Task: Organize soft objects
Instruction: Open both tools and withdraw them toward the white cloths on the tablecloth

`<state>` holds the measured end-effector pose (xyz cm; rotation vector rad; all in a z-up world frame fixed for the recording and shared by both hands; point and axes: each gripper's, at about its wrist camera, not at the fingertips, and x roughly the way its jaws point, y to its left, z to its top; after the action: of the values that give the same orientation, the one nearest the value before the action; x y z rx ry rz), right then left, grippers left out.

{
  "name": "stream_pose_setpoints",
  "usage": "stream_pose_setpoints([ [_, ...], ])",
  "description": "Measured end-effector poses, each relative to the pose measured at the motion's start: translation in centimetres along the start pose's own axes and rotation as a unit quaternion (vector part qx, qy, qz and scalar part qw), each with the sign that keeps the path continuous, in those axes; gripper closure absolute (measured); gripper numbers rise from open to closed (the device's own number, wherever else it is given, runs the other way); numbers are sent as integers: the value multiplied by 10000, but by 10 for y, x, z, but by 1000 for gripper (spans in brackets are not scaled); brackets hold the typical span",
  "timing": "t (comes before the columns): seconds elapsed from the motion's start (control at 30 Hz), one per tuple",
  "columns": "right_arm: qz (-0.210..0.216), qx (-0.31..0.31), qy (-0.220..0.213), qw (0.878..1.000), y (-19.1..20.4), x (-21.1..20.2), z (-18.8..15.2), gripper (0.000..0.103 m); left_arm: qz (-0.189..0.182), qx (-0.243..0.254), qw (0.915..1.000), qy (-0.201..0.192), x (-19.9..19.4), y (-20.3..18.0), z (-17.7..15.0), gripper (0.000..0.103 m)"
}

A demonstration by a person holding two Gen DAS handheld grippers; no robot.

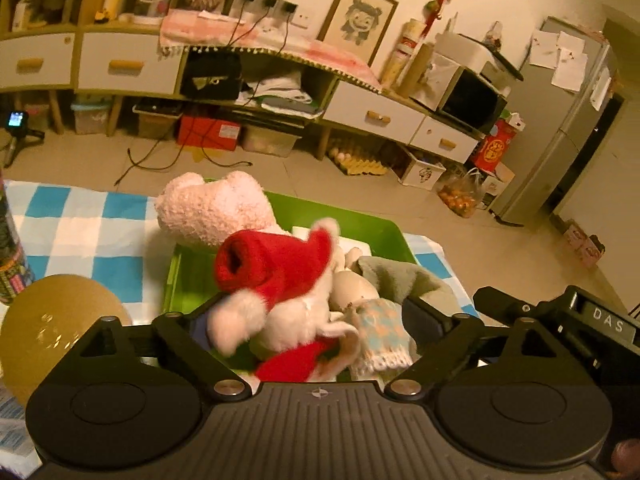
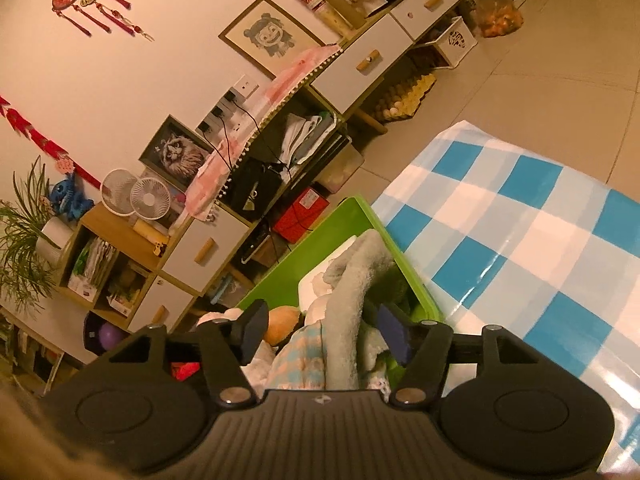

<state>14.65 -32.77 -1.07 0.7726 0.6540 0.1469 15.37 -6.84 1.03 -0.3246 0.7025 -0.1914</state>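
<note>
A green bin stands on the blue-and-white checked table, filled with soft things. A pink plush leans over its far left rim. In front of it lies a white plush with a red hat, and this plush sits between the widely spread fingers of my left gripper, which is open. A grey cloth and a pale chequered scarf lie to the right. In the right wrist view my right gripper is open over the bin. The grey cloth runs between its pads without being pinched.
A gold round lid and a dark can sit on the tablecloth left of the bin. To the right of the bin lies bare checked tablecloth. A long drawer cabinet stands across the tiled floor.
</note>
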Motion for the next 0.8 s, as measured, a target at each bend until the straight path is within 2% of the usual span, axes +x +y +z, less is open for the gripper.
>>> stream_pose_setpoints([
  [0.17, -64, -157, 32, 9999, 2, -18, -3, 66, -54, 239, 9997, -86, -19, -3, -15, 6],
  [0.33, -83, -463, 118, 9988, 6, -34, -10, 60, -12, 494, 9988, -36, -31, -3, -32, 5],
  [0.4, -138, -621, 153, 9979, 8, -38, -14, 54, -5, 553, 9985, -19, -37, 0, -39, 5],
  [0.57, -245, -975, 292, 9945, 11, -44, -27, 50, 2, 696, 9976, 17, -45, 7, -54, 5],
  [0.7, -379, -1446, 375, 9881, 13, -47, -43, 46, 44, 791, 9969, -20, -53, 12, -63, 5],
  [0.8, -517, -2019, 401, 9772, 17, -47, -58, 45, 102, 847, 9963, -33, -57, 20, -69, 5],
])
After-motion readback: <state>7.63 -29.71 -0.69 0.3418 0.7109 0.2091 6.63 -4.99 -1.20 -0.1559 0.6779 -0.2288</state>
